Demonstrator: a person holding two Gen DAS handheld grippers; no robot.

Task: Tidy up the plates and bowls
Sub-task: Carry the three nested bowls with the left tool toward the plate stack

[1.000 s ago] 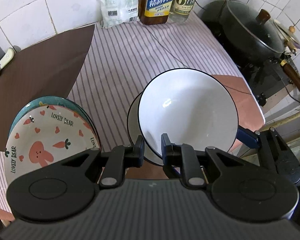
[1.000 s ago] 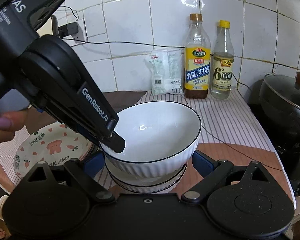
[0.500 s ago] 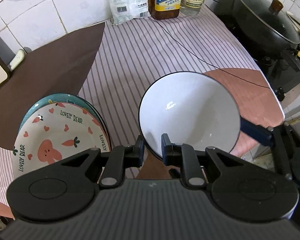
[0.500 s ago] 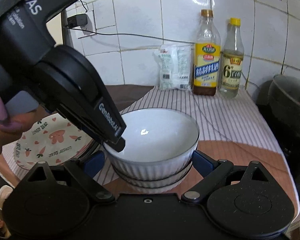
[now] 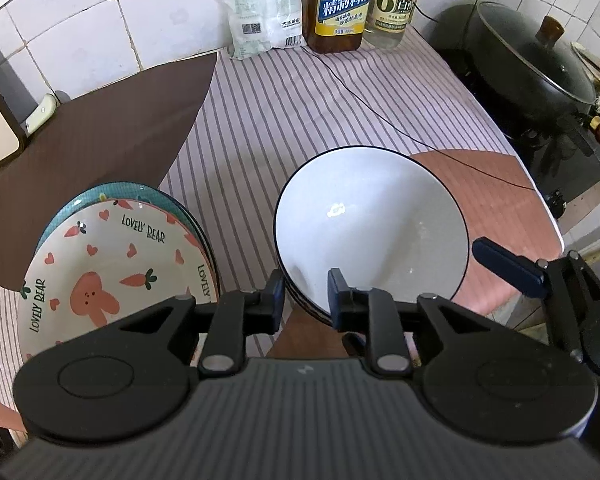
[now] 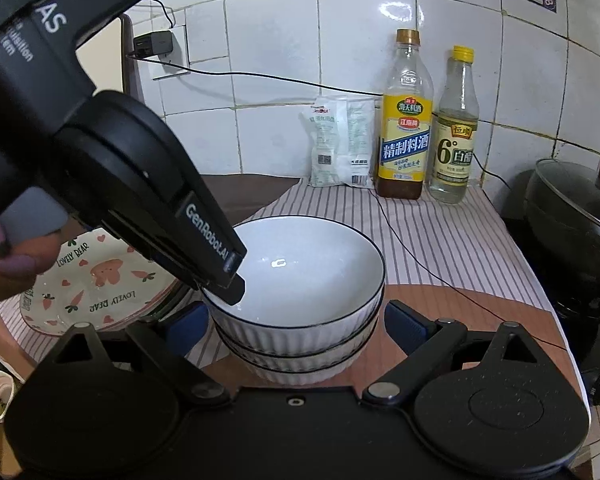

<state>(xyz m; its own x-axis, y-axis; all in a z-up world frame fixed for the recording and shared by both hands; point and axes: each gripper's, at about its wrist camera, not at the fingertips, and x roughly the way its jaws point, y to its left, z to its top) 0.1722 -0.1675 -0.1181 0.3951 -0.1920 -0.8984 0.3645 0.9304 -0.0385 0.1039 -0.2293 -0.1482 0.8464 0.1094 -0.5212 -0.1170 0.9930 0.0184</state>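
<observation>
A: Countertop (image 5: 284,120) ahead of both grippers. What sits on it?

B: To the left gripper's (image 5: 302,300) left, stacked bunny plates (image 5: 112,268). Its fingers pinch the near rim of the top white bowl (image 5: 372,224), nested in a stack.

A: The right gripper (image 6: 296,320)?

B: Spread wide, a finger on either side of the bowl stack (image 6: 300,344).

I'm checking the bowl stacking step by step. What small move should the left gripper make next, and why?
Probably open the left gripper and draw it back. Its fingers straddle the rim of the top white bowl, which already looks nested level in the bowl stack on the counter. The right gripper stands open around the stack.
</observation>
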